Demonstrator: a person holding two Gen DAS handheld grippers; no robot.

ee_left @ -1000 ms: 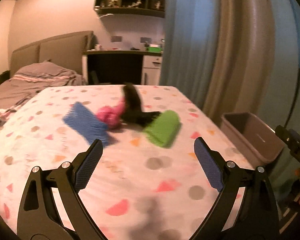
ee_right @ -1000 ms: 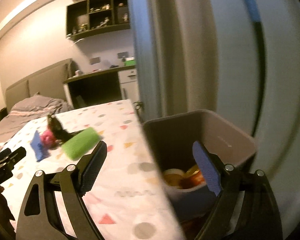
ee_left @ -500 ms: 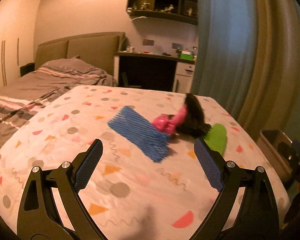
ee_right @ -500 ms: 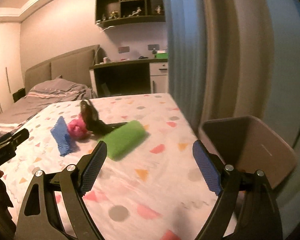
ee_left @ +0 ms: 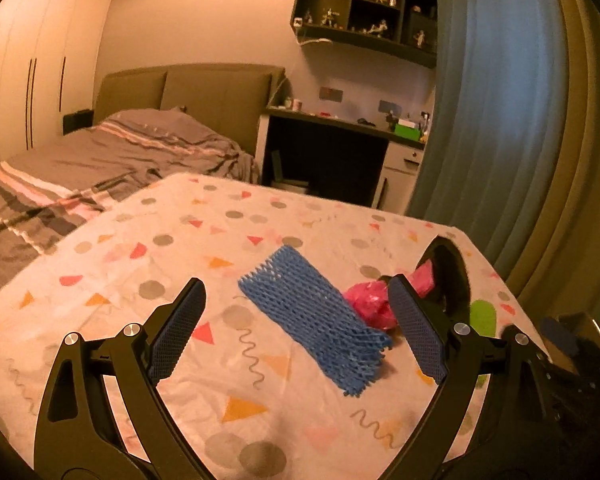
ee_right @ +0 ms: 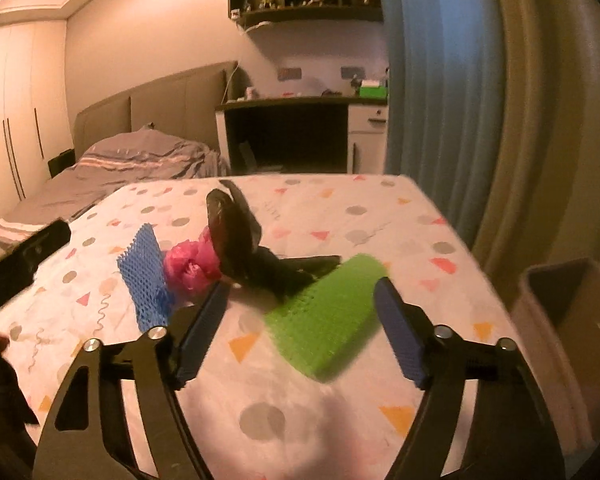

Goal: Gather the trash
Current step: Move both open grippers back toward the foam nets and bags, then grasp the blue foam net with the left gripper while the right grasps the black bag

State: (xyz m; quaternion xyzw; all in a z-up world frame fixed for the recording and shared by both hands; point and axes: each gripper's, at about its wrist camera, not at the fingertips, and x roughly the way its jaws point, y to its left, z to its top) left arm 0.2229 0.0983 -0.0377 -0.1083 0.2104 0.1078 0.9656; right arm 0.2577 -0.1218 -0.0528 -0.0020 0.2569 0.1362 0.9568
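On the patterned tablecloth lie a blue foam net (ee_left: 316,320) (ee_right: 146,276), a crumpled pink bag (ee_left: 370,304) (ee_right: 192,262), a black wrapper (ee_left: 448,276) (ee_right: 244,244) and a green foam net (ee_right: 332,316) (ee_left: 482,316). My left gripper (ee_left: 296,332) is open and empty, with the blue net lying between its fingers, just ahead. My right gripper (ee_right: 300,336) is open and empty, with the green net between its fingers. A grey trash bin (ee_right: 572,320) stands off the table's right edge.
The table (ee_left: 180,248) has a bed (ee_left: 100,160) to its far left, a desk (ee_left: 340,152) behind it and curtains (ee_left: 500,120) on the right. The left gripper's body (ee_right: 24,264) shows at the left in the right wrist view.
Both grippers swung left, away from the bin, and moved closer to the trash. The blue net now lies between the left fingers, the green net between the right ones.
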